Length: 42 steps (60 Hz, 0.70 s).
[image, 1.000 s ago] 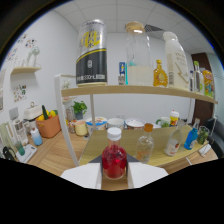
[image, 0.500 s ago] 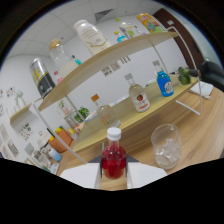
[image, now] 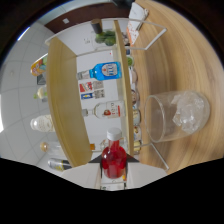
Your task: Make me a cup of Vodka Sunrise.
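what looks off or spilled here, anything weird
Nothing spilled. The claw grips a small bottle of red liquid, white cap on. The whole view is rolled sideways, so the glass of ice and shelf only appear tipped.

The tongs point(image: 114, 167) grip a small bottle of red liquid point(image: 114, 159) with a white cap, both fingers pressing its sides. The whole scene appears rolled sideways. Just beside the bottle, a clear glass point(image: 175, 117) holding ice stands on the wooden counter point(image: 192, 60). Beyond them, a wooden shelf point(image: 62, 100) carries a blue bottle point(image: 106, 71) and a clear bottle point(image: 107, 110).
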### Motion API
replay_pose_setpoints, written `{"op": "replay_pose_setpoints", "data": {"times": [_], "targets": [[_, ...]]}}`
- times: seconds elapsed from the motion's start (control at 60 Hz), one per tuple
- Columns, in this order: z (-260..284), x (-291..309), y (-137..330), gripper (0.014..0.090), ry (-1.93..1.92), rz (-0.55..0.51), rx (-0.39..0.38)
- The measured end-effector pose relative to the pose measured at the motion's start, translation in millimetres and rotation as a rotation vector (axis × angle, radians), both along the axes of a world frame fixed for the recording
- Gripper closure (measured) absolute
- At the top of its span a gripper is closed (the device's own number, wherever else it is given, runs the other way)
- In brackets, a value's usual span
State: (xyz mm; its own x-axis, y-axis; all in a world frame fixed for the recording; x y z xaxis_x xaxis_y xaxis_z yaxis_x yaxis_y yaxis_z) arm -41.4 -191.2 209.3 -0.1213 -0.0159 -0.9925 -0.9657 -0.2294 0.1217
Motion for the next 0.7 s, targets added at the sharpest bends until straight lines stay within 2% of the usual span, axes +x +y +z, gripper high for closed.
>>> {"op": "replay_pose_setpoints", "data": {"times": [0.25,0.383,0.55,0.7], "targets": [[1.5,22.4,-3.0,0.0704,0.446,-0.039,0.03],[-0.4,23.5,-4.0,0.0702,0.513,-0.036,0.038],[6.5,19.4,-5.3,0.0705,0.467,-0.029,0.038],[31.0,12.0,-10.6,0.0702,0.05,-0.048,0.041]]}}
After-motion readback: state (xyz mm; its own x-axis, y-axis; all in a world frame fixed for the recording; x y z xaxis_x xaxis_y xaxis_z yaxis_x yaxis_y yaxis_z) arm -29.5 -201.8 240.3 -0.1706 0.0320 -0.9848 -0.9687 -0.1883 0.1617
